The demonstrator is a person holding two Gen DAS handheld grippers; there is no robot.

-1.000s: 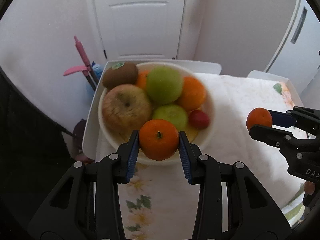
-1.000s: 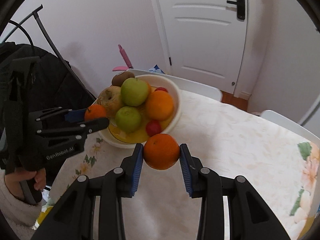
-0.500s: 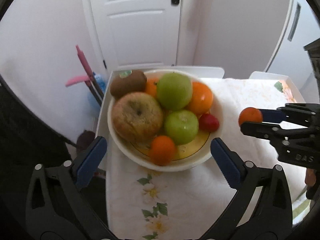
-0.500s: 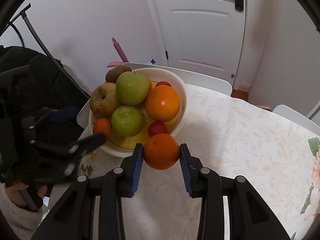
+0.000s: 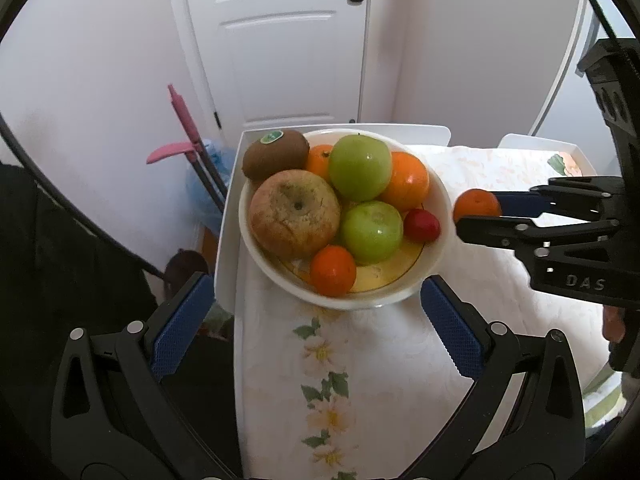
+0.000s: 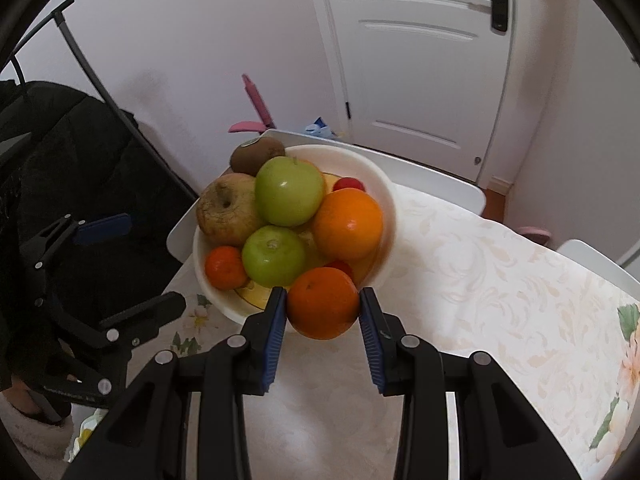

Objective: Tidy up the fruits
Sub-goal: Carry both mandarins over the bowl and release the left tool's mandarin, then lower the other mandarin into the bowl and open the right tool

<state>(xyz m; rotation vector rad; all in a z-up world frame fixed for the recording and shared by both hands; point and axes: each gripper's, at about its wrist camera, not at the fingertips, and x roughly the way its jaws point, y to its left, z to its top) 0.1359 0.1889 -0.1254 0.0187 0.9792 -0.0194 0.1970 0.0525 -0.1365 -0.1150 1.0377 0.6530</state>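
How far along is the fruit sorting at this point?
Nearly done: the bowl is piled with fruit, a small tangerine at its front, and the left gripper is open and empty. The right gripper grips an orange by the rim, not yet placed.

Colours on the fruit table

The bowl (image 5: 434,258) was white outside, yellow within, holding two green apples (image 5: 360,167), a mottled brown-yellow apple (image 5: 295,213), a brown kiwi (image 5: 276,153) with a green sticker, oranges (image 5: 406,181) and a red fruit (image 5: 422,225). The tablecloth (image 5: 384,380) was cream with daisies and green leaves. Both grippers were black with blue pads (image 6: 276,334).
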